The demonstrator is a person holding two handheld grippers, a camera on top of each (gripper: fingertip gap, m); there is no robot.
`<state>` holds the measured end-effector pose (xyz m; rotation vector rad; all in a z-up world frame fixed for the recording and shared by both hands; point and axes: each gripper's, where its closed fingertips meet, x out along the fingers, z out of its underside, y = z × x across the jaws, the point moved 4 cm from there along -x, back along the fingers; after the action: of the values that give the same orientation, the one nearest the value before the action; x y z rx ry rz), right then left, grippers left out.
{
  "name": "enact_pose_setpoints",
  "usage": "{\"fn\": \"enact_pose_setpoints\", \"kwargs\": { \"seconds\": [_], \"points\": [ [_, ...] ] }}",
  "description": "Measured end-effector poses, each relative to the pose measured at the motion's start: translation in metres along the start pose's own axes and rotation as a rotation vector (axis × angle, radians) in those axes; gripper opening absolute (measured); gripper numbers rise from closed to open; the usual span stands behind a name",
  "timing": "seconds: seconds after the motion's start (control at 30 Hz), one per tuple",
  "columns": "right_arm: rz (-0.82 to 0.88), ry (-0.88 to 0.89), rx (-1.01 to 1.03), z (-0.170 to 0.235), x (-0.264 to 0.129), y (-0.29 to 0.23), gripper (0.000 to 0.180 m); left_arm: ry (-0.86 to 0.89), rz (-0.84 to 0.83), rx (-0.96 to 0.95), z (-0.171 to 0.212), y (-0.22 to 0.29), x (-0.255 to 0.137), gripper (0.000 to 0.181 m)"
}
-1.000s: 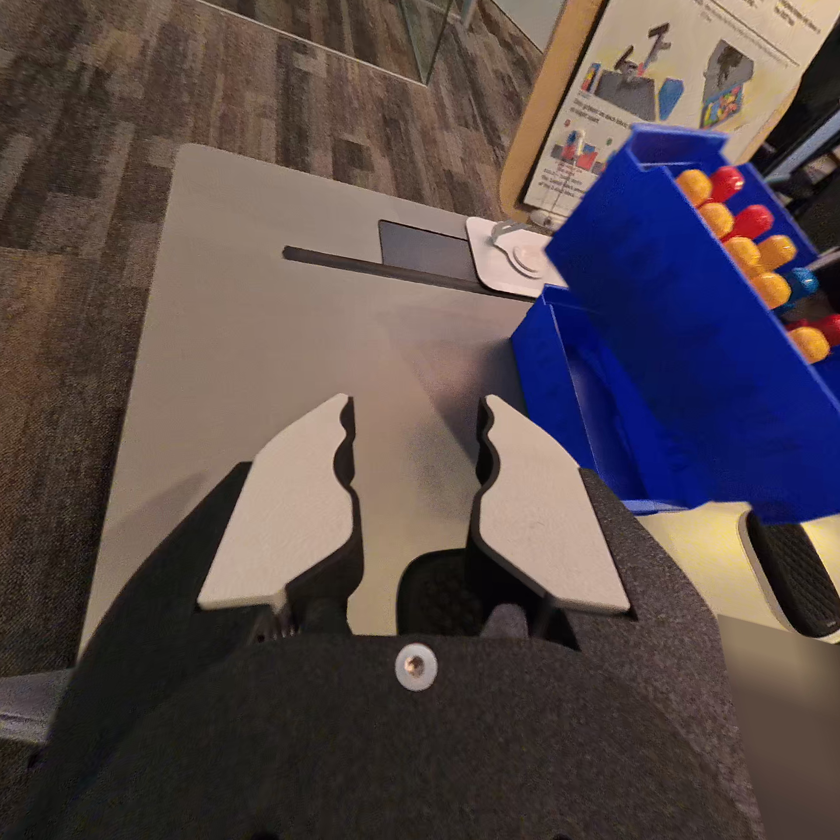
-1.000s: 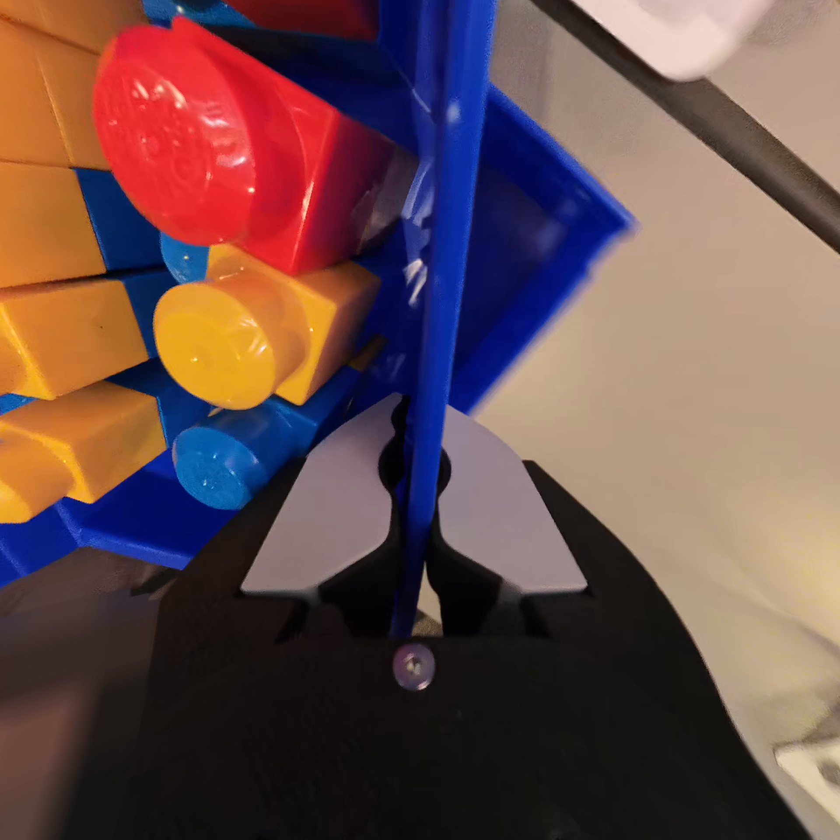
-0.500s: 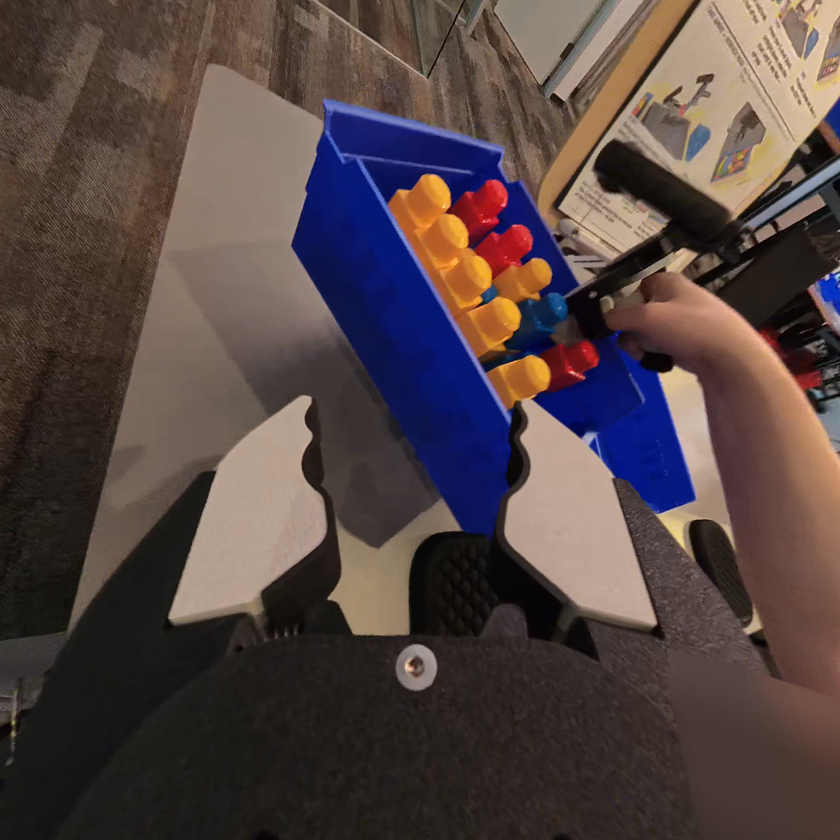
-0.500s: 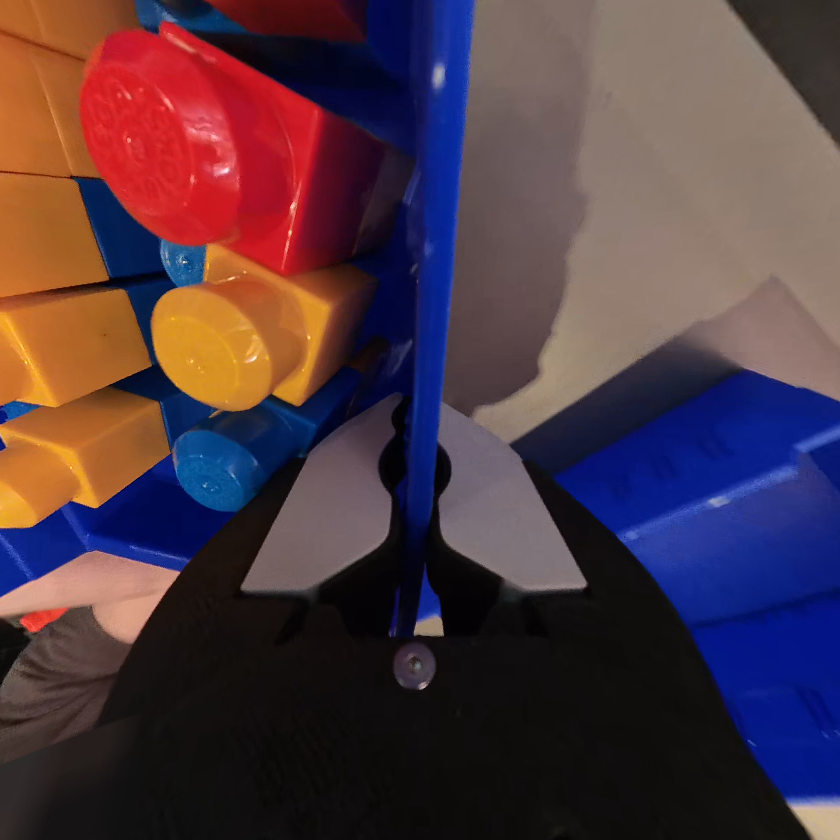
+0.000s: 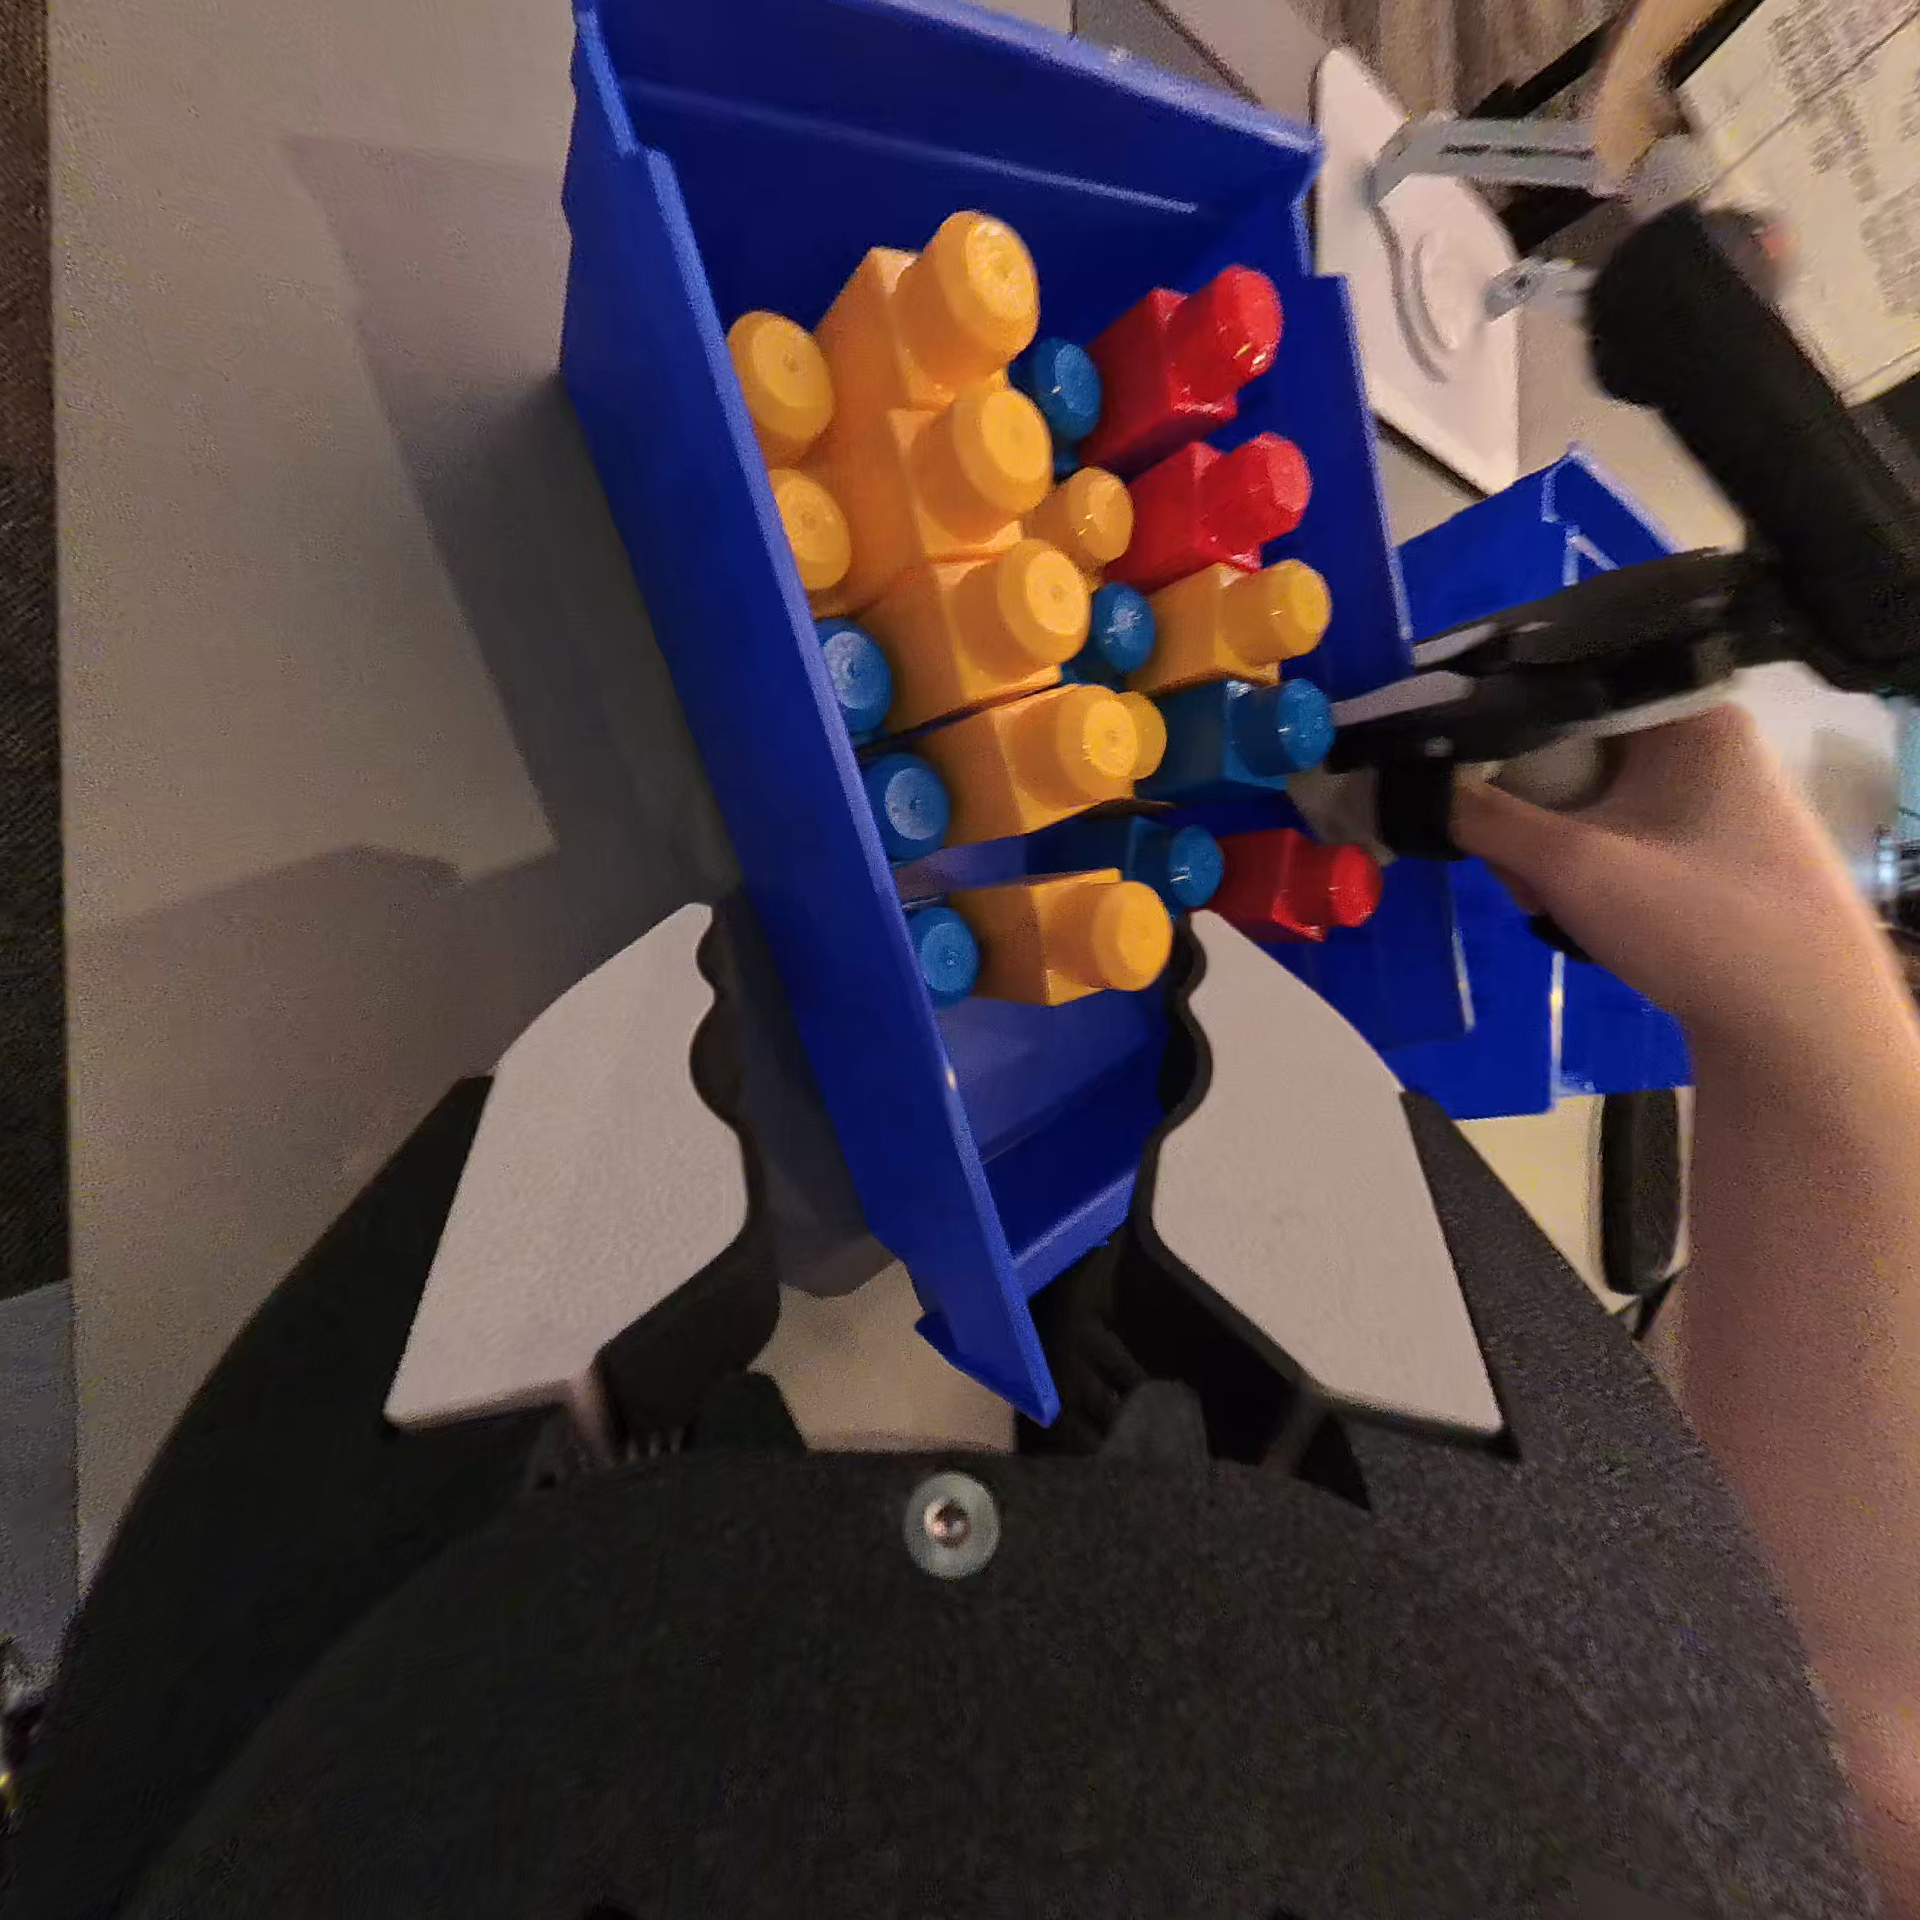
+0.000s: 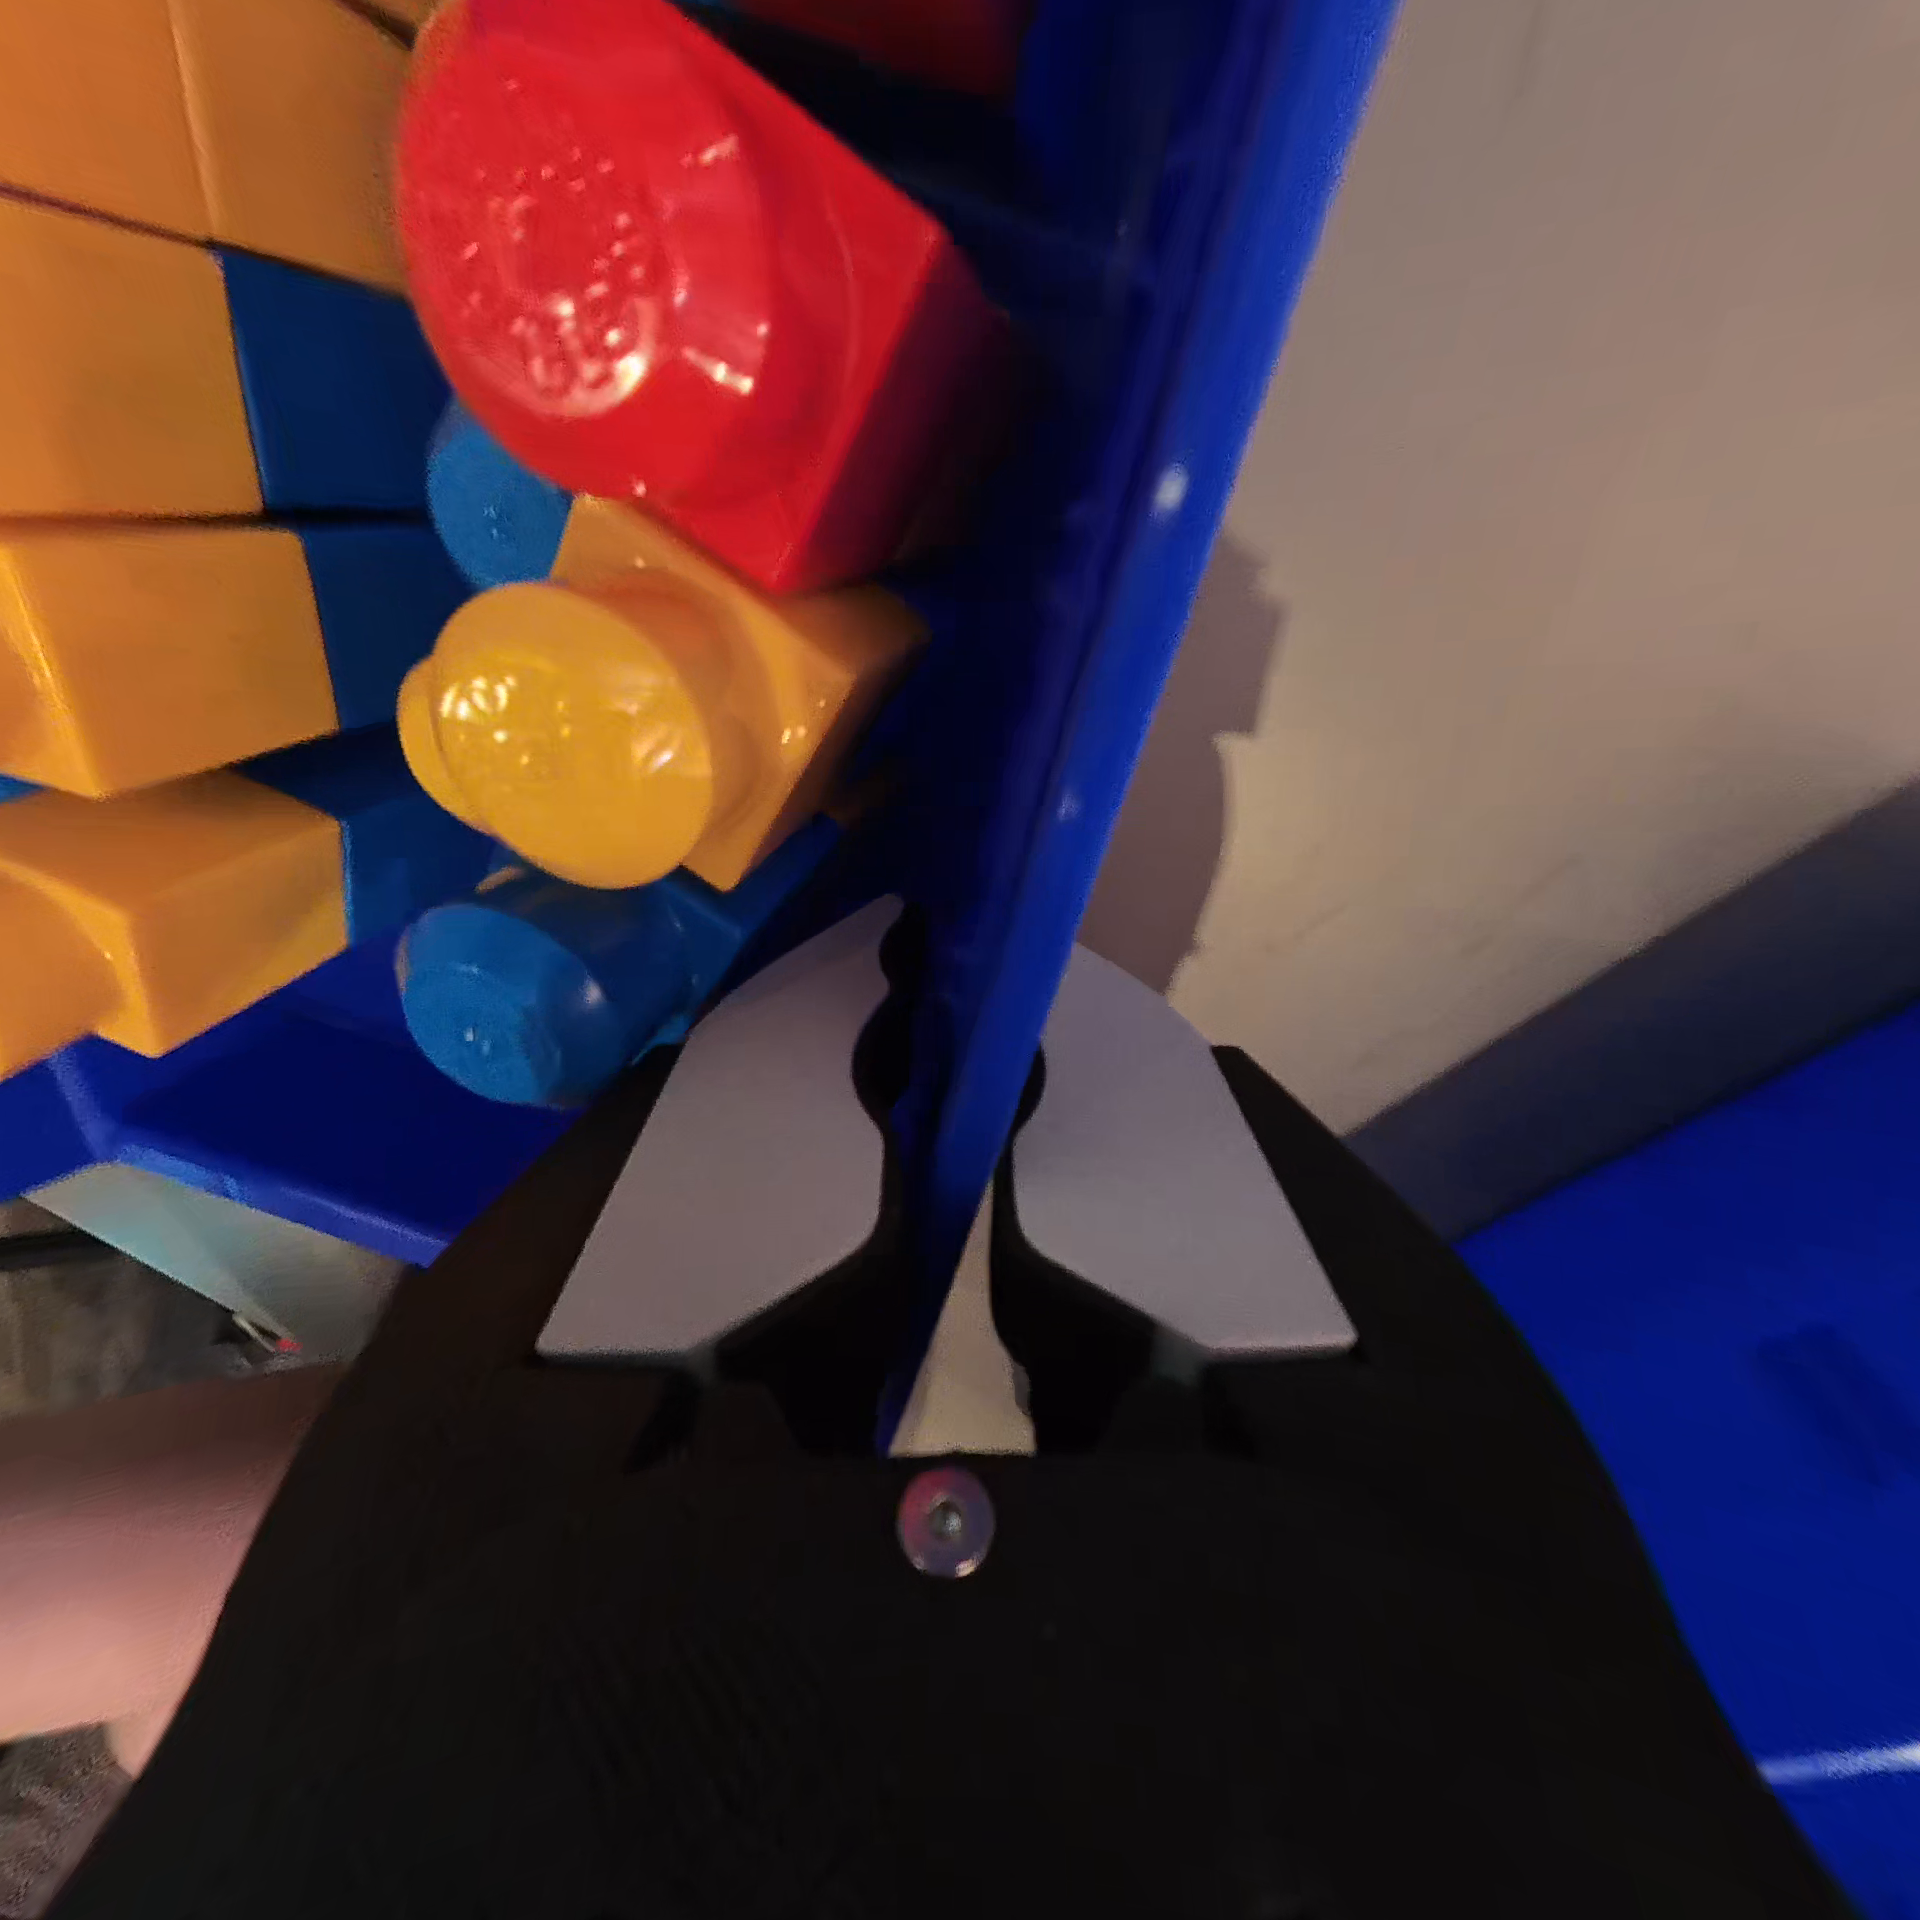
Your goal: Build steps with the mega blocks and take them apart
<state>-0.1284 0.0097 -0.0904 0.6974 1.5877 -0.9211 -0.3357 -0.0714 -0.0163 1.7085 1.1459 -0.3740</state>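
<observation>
Since a second ago the blue bin (image 5: 727, 665) of mega blocks (image 5: 997, 613) has swung from the frame's right to centre, between the spread left claw (image 5: 940, 997). Right claw (image 6: 961, 997) clamps its wall above the counter (image 5: 260, 520).

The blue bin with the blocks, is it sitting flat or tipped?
Tipped. The blue bin is lifted on its side, blocks' studs facing the camera, its wall clamped in the right gripper.

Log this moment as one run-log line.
right gripper: shut on blue bin wall | bin: tilted, holds yellow, red, blue blocks | left gripper: open, straddling bin's near end | second blue bin: behind
</observation>
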Motion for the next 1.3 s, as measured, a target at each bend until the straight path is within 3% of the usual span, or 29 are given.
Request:
{"fn": "enact_pose_setpoints", "kwargs": {
  "seconds": [0.17, 0.23, 0.3, 0.5, 0.57, 0.67, 0.8, 0.97, 1.03, 1.13, 1.3],
  "points": [
    [0.121, 0.172, -0.171, -0.002, -0.053, 0.004, 0.025, -0.097, -0.121, -0.016, 0.007, -0.014, 0.012, 0.074],
    [0.2, 0.252, -0.264, 0.011, -0.083, 0.011, 0.039, -0.128, -0.132, -0.007, 0.009, -0.016, 0.016, 0.07],
    [0.316, 0.308, -0.302, 0.033, -0.11, 0.035, 0.042, -0.172, -0.159, -0.006, 0.013, -0.021, 0.022, 0.063],
    [0.543, 0.341, -0.042, 0.121, -0.147, 0.171, 0.054, -0.242, -0.122, 0.001, 0.015, -0.019, 0.036, 0.03],
    [0.514, 0.314, 0.078, 0.148, -0.14, 0.209, 0.059, -0.263, -0.158, 0.031, 0.012, -0.016, 0.041, 0.02],
    [0.443, 0.253, 0.204, 0.176, -0.121, 0.247, 0.061, -0.339, -0.317, 0.159, 0.008, -0.018, 0.053, 0.02],
    [0.346, 0.186, 0.242, 0.19, -0.098, 0.264, 0.061, -0.395, -0.555, 0.391, -0.006, -0.017, 0.072, 0.017],
    [0.228, 0.057, 0.23, 0.196, -0.075, 0.269, 0.051, -0.34, -0.425, 0.473, -0.017, 0.002, 0.096, 0.01],
    [0.115, 0.042, 0.248, 0.193, -0.07, 0.264, 0.028, -0.358, -0.441, 0.508, -0.016, 0.006, 0.099, 0.01],
    [0.042, 0.026, 0.279, 0.192, -0.067, 0.267, 0.014, -0.356, -0.436, 0.511, -0.015, 0.007, 0.099, 0.01],
    [0.047, 0.034, 0.271, 0.194, -0.071, 0.284, 0.009, -0.306, -0.364, 0.5, -0.016, 0.011, 0.088, 0.014]
  ]
}}
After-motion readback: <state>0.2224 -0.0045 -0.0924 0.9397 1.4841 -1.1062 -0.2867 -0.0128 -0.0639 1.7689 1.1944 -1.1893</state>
